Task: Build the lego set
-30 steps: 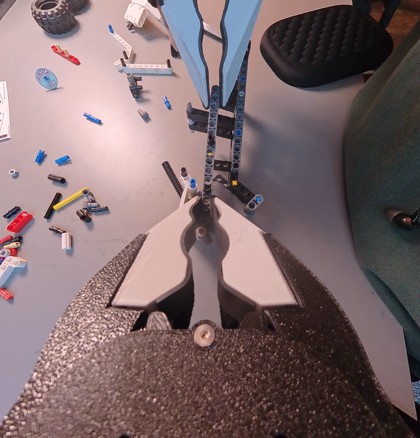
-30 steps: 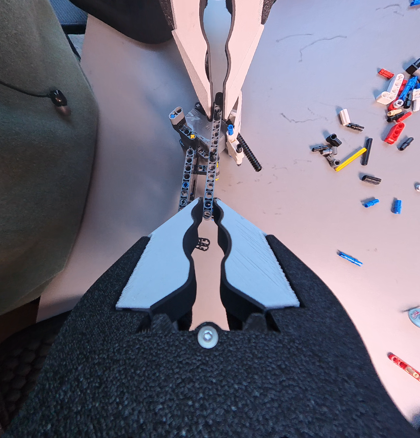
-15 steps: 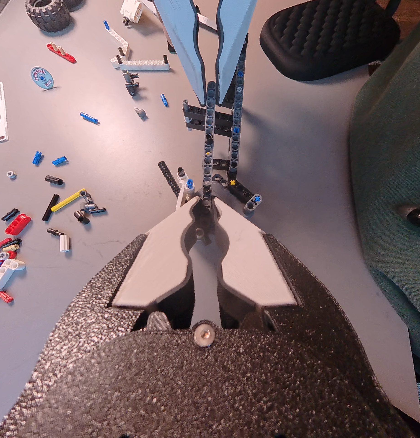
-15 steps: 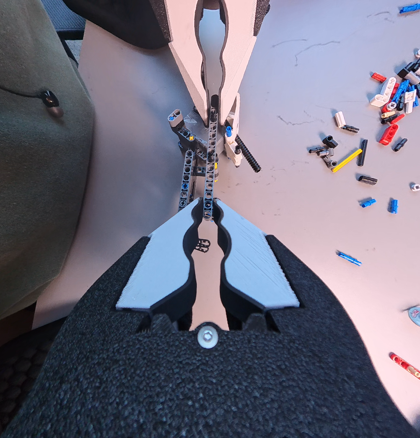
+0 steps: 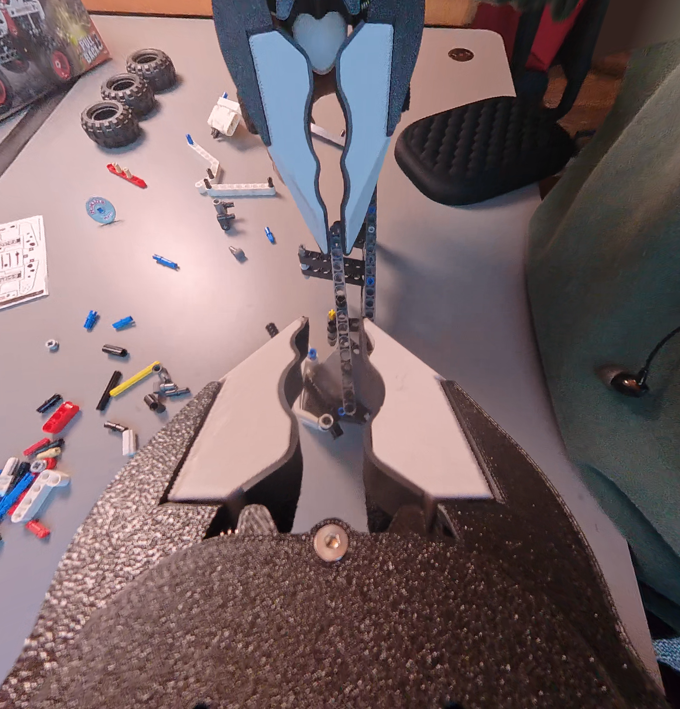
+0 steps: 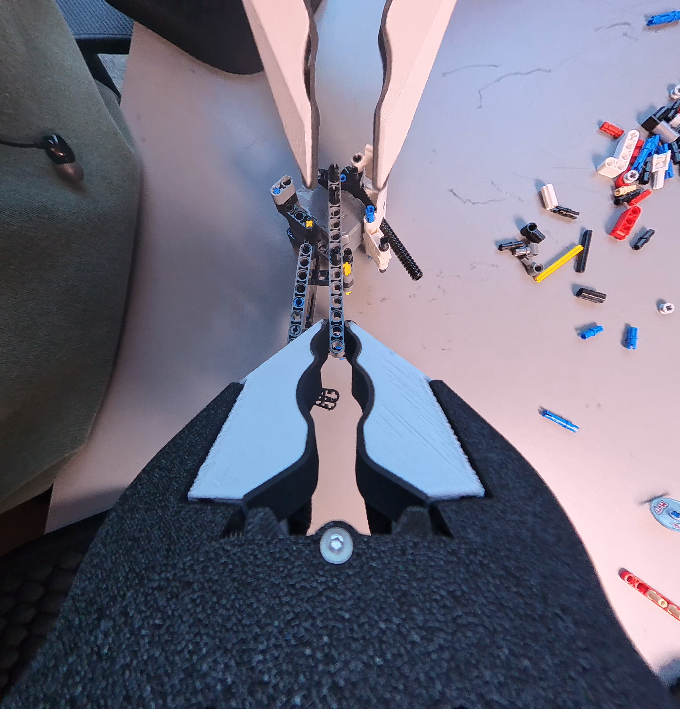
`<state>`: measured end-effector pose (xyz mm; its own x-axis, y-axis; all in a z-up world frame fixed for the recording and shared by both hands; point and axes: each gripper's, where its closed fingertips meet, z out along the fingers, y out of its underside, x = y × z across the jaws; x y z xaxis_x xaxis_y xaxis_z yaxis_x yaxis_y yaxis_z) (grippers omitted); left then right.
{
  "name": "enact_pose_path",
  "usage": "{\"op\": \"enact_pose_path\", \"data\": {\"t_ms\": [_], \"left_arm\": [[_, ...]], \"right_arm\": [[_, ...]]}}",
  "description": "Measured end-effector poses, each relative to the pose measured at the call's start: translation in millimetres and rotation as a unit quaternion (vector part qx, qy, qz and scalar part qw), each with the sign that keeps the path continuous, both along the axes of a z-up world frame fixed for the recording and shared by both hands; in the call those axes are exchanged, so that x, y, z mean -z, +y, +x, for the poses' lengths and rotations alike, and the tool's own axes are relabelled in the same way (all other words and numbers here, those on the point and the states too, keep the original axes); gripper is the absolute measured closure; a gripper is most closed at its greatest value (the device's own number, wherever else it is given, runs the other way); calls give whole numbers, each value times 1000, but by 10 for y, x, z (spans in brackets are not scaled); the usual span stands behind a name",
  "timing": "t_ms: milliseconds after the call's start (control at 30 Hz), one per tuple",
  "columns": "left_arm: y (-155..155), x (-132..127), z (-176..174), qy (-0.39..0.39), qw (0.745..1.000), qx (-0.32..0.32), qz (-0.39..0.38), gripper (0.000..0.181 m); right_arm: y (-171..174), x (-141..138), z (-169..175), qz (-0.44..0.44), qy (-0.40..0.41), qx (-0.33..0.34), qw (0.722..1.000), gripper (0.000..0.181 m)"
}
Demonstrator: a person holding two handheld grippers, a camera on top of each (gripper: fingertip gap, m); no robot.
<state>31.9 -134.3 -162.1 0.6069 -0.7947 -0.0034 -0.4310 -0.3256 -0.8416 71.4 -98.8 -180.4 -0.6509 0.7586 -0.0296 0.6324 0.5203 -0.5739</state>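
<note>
The lego frame (image 6: pixel 332 245) is only a small part of the truck, and it sits on the grey table (image 5: pixel 200 291) between my two grippers. My right gripper (image 6: pixel 336 337) pinches the end of its long grey beam. My left gripper (image 5: pixel 336 333) is spread wide around the other end, not squeezing. Three tyres (image 5: pixel 127 101) and lots of loose pieces (image 6: pixel 653 153) still wait.

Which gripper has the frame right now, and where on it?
Right gripper is shut on the lego frame, pinching the near end of its long grey beam. Left gripper is open, its fingers either side of the frame's other end, not clamping.
</note>
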Motion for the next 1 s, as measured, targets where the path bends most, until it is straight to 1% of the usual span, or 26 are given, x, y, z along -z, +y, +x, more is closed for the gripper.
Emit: {"op": "enact_pose_path", "data": {"t_ms": [167, 233, 300, 367, 400, 567, 633, 700, 800, 833, 1000], "left_arm": [[126, 166, 268, 18, 1000, 13, -15, 160], [185, 225, 326, 26, 999, 10, -18, 164], [237, 240, 327, 43, 999, 8, -6, 172], [252, 250, 324, 57, 998, 14, 1, 169], [244, 260, 334, 60, 998, 21, 1, 174], [239, 266, 349, 72, 997, 40, 0, 174], [243, 269, 349, 81, 996, 47, 1, 174], [239, 270, 352, 88, 995, 56, -2, 174], [243, 269, 356, 99, 993, 69, -6, 175], [246, 268, 359, 101, 992, 74, -7, 175], [267, 253, 362, 102, 990, 91, -17, 175]], "right_arm": [[-3, 2, -3, 8, 1, 4, 1000, 174], [-3, 4, 1, 12, 4, 7, 1000, 174], [-2, 1, 2, 13, 9, 12, 1000, 174], [-5, 1, 1, 11, 15, 17, 1000, 174], [-5, 0, 1, 10, 17, 20, 1000, 174], [-8, -19, 21, 12, 22, 17, 1000, 174], [14, -69, 38, 24, 24, 10, 999, 171], [13, -104, 84, 30, 12, 1, 999, 171], [41, -52, 122, 58, -4, -7, 998, 171], [47, -47, 113, 60, -3, -4, 998, 174], [57, -57, 130, 59, -9, 10, 998, 174]]}}
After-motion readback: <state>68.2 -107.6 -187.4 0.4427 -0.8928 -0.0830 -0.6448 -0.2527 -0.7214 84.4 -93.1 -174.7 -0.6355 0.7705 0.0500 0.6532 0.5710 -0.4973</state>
